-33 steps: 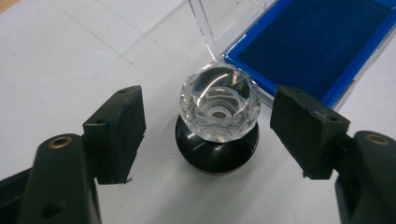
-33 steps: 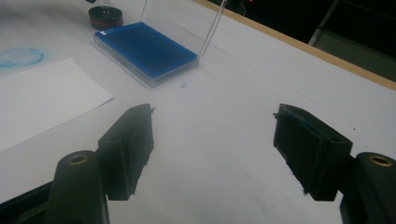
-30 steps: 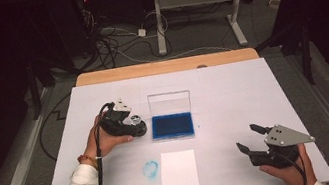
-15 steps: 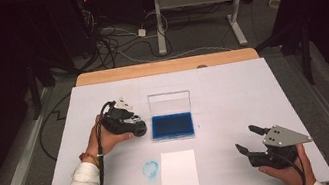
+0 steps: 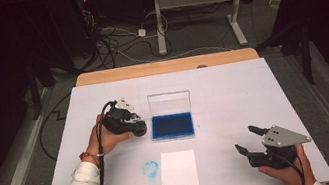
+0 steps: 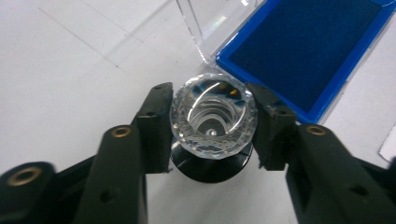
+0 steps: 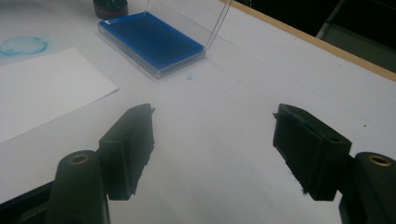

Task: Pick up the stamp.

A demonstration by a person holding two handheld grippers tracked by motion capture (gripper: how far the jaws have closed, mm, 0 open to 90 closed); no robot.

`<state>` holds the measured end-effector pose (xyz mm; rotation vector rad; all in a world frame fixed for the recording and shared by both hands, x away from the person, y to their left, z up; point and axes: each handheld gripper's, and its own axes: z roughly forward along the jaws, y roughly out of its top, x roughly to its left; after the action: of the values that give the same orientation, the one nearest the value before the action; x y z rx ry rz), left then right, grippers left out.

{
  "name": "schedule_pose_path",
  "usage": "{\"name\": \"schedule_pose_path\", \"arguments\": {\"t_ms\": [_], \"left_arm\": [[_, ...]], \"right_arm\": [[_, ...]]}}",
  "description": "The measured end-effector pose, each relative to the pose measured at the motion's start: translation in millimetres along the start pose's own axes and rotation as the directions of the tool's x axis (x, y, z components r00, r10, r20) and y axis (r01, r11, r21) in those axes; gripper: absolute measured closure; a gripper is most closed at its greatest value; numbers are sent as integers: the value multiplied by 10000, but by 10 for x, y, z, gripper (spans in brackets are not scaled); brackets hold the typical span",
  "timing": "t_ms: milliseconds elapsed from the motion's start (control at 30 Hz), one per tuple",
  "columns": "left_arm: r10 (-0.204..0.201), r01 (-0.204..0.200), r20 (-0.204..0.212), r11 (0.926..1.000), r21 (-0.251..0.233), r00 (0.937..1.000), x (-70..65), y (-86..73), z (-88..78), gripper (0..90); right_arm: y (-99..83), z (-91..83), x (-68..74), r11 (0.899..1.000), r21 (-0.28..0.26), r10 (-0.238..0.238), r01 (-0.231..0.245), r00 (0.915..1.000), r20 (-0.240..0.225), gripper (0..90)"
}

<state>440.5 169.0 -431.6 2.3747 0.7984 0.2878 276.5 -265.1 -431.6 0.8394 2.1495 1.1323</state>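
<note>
A stamp with a clear faceted knob [image 6: 213, 116] on a black round base stands on the white table, just left of the blue ink pad [image 6: 303, 42]. My left gripper [image 6: 211, 93] has just been closing, and its pads now press the knob from both sides. In the high view, the left gripper [image 5: 137, 126] lies beside the ink pad [image 5: 172, 125], whose clear lid stands raised. My right gripper [image 5: 244, 138] rests at the front right, open, with nothing between its jaws [image 7: 212, 112].
A white sheet of paper [image 5: 179, 176] lies near the front edge, with a blue ring mark [image 5: 150, 169] on the table to its left. The table's wooden back edge [image 5: 163, 66] runs behind. The ink pad [image 7: 149, 39] is well beyond the right gripper.
The left gripper's jaws have drawn in around the stamp beside the ink pad. Neither hand has shifted, and the right gripper looks the same.
</note>
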Motion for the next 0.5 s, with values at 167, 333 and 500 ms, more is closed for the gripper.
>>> {"name": "schedule_pose_path", "arguments": {"t_ms": [167,333,500], "left_arm": [[-6,6,-46,10000,38,10000,-5,5,2,538],[20,-19,-173,10000,85,9998,-22,10,5,539],[22,-21,-229,10000,63,9997,-28,8,5,540]], "right_arm": [[1,3,4,10000,22,4,-4,10000,-28,294],[-2,6,6,10000,63,-27,27,10000,-66,294],[-2,9,11,10000,73,-44,45,9999,-94,294]]}}
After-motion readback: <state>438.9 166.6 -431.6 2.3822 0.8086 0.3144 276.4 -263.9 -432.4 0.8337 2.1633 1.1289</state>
